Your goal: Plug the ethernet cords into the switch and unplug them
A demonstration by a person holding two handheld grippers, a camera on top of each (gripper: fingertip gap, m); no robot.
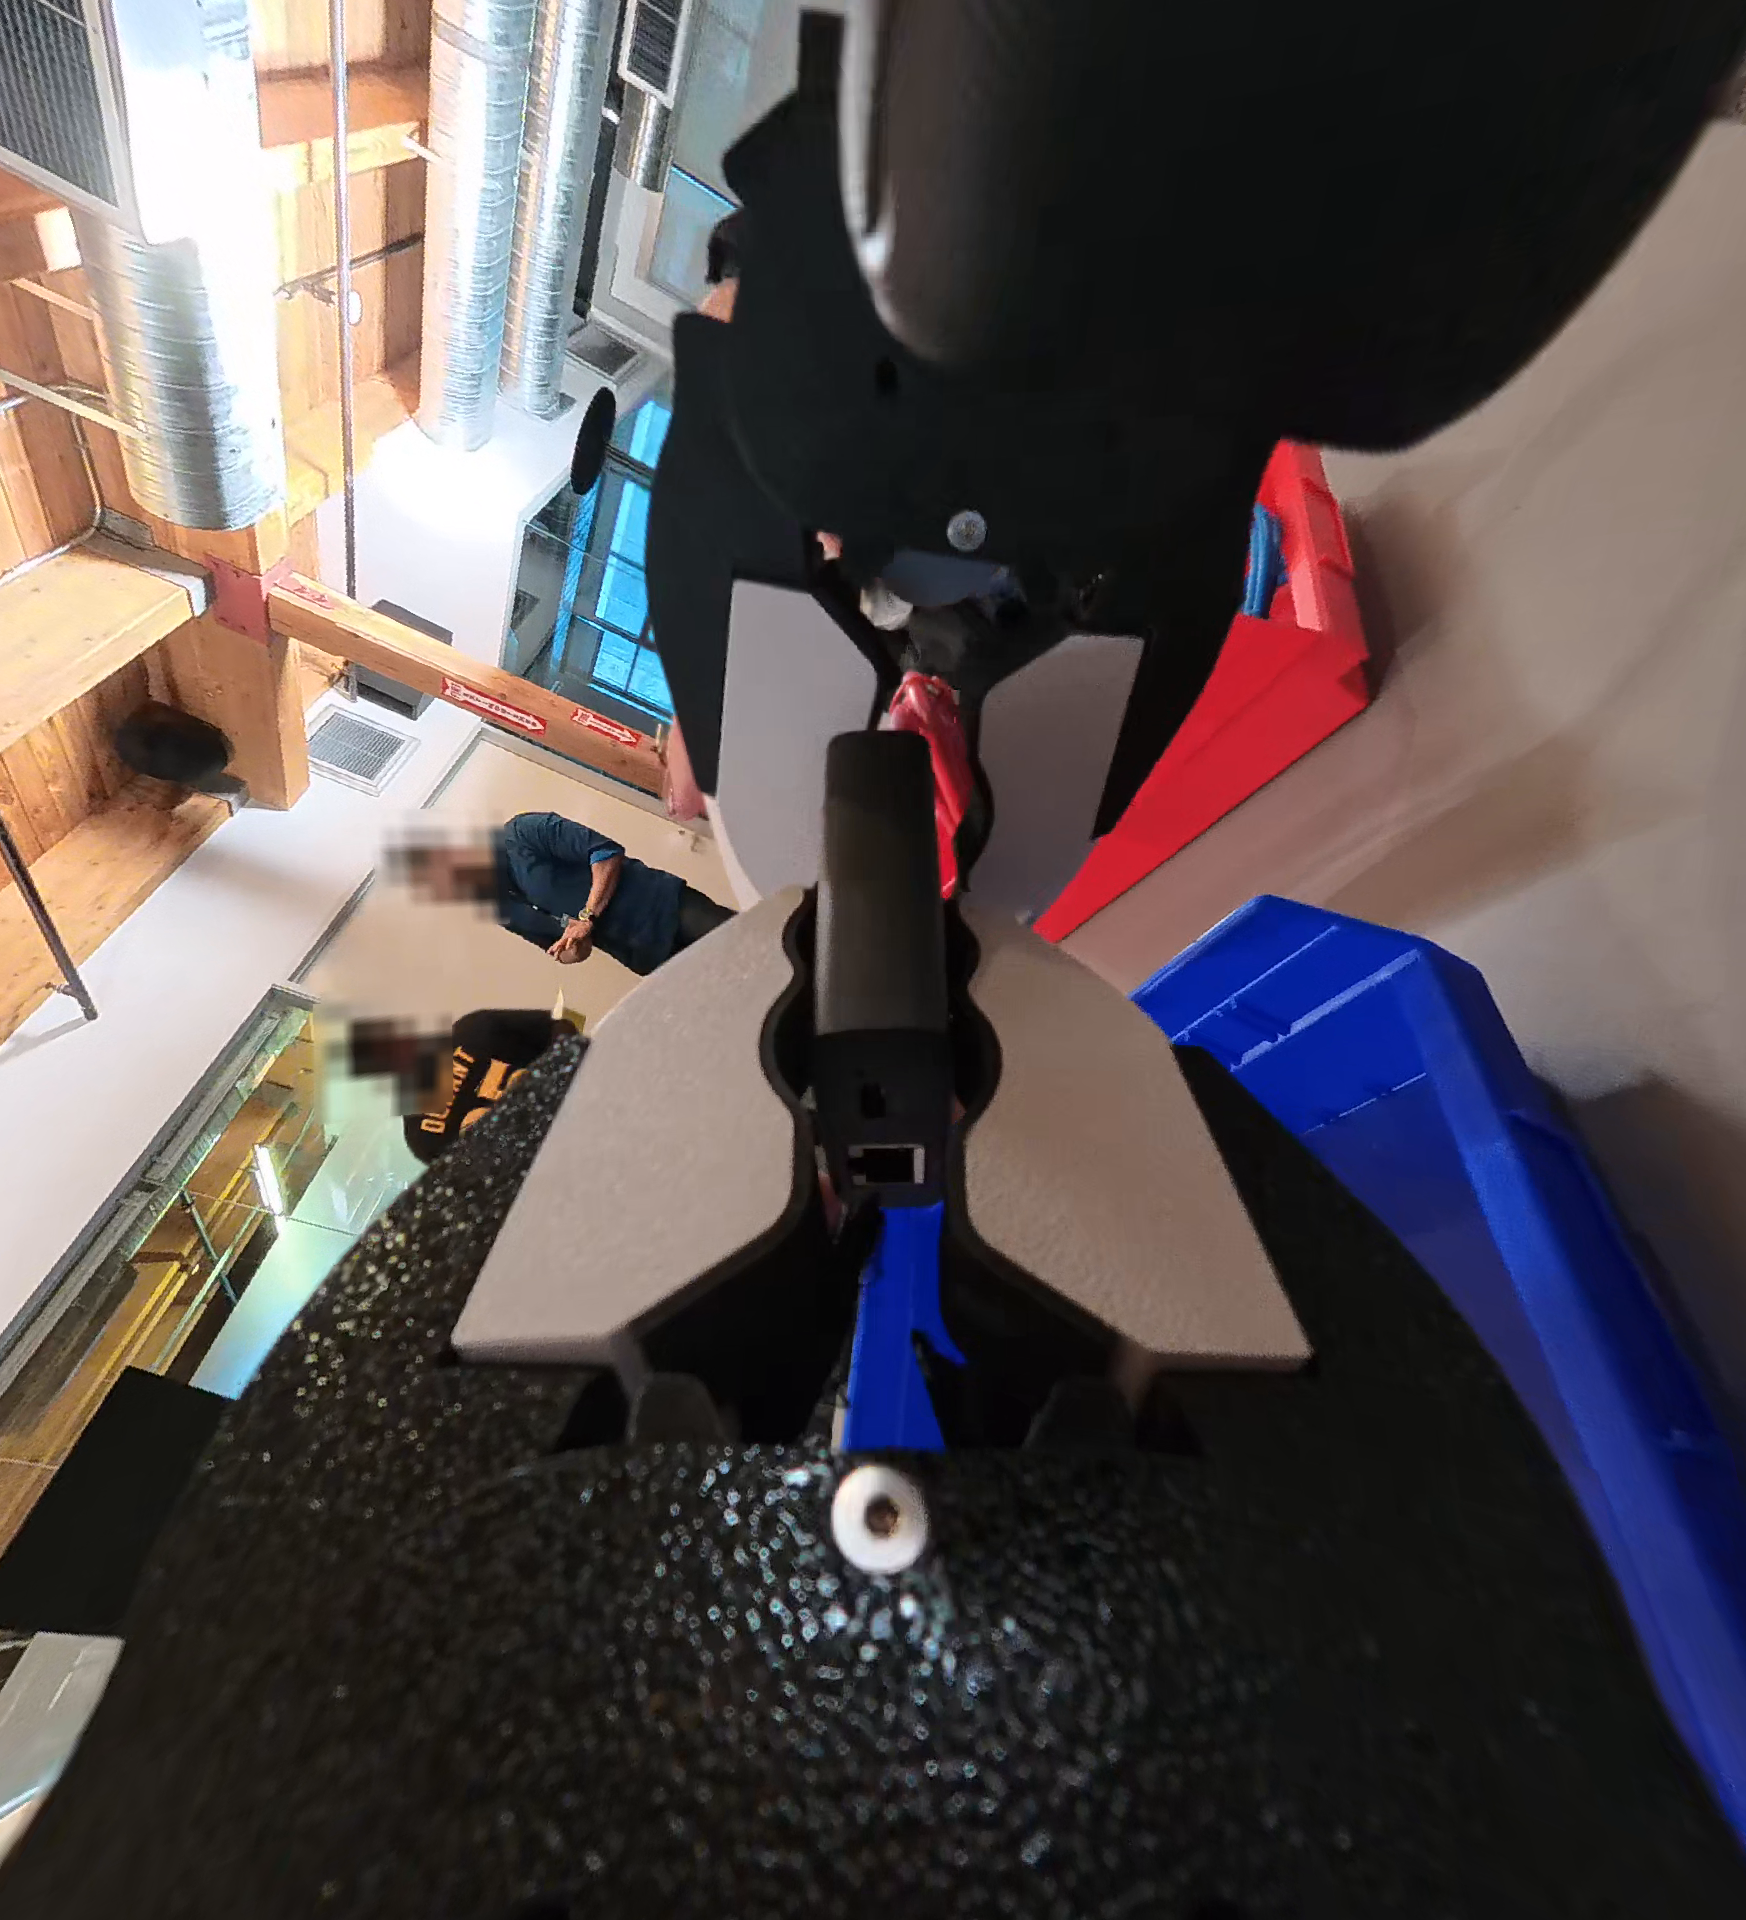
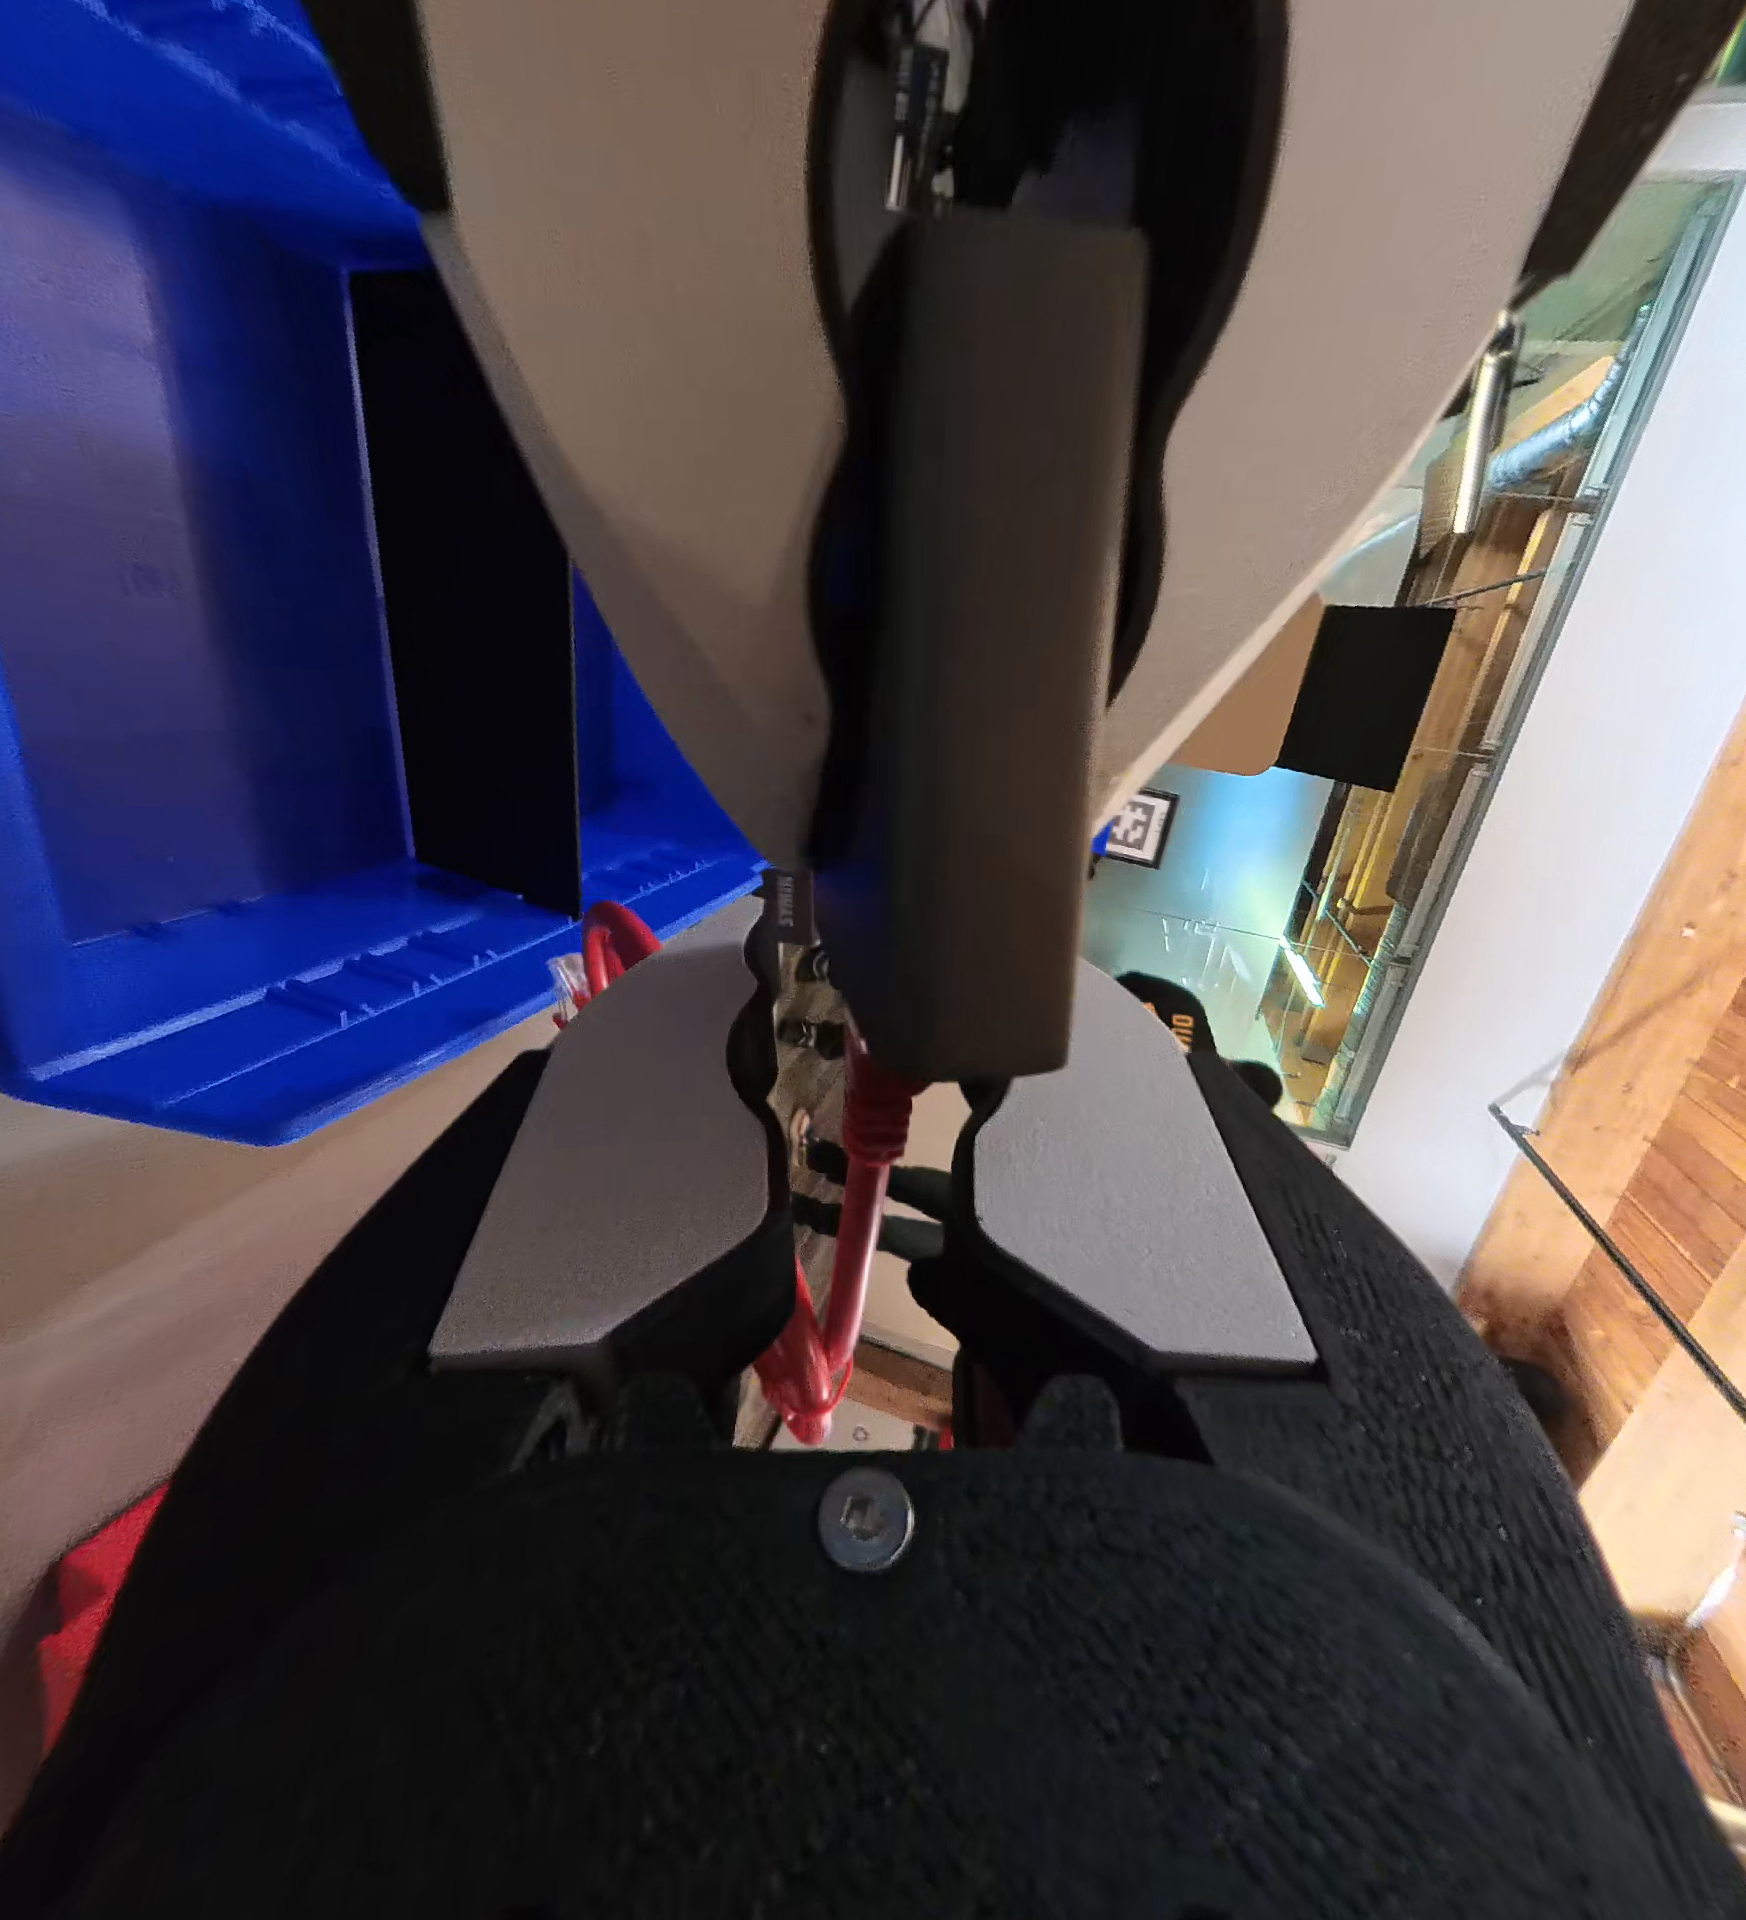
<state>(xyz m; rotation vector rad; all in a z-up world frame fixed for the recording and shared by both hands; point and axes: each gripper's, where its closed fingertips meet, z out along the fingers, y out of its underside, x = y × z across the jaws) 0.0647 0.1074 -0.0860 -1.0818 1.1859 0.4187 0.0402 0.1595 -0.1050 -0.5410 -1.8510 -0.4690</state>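
My left gripper (image 1: 879, 925) is shut on a black box-shaped device (image 1: 874, 852). A blue cable plug (image 1: 895, 1320) sits in the device's near end. In the right wrist view the device (image 2: 983, 623) hangs from the left gripper (image 2: 962, 790), which comes in from above. A red cable (image 2: 864, 1195) is plugged into its lower end. My right gripper (image 2: 900, 966) is at that end. Its jaws stand apart, wider than the red cable that runs loose between them. In the left wrist view the right gripper (image 1: 936, 831) faces the device with the red cable (image 1: 936, 727) in its gap.
A blue bin (image 1: 1471, 1143) and a red bin (image 1: 1264, 707) stand on the pale table (image 1: 1627, 520); the blue bin (image 2: 173, 623) is close to the left of my right gripper. Two people (image 1: 588, 894) stand farther back. Both views are tilted, with ceiling ducts showing. Spacing between my two grippers at the tips: around 6 centimetres.
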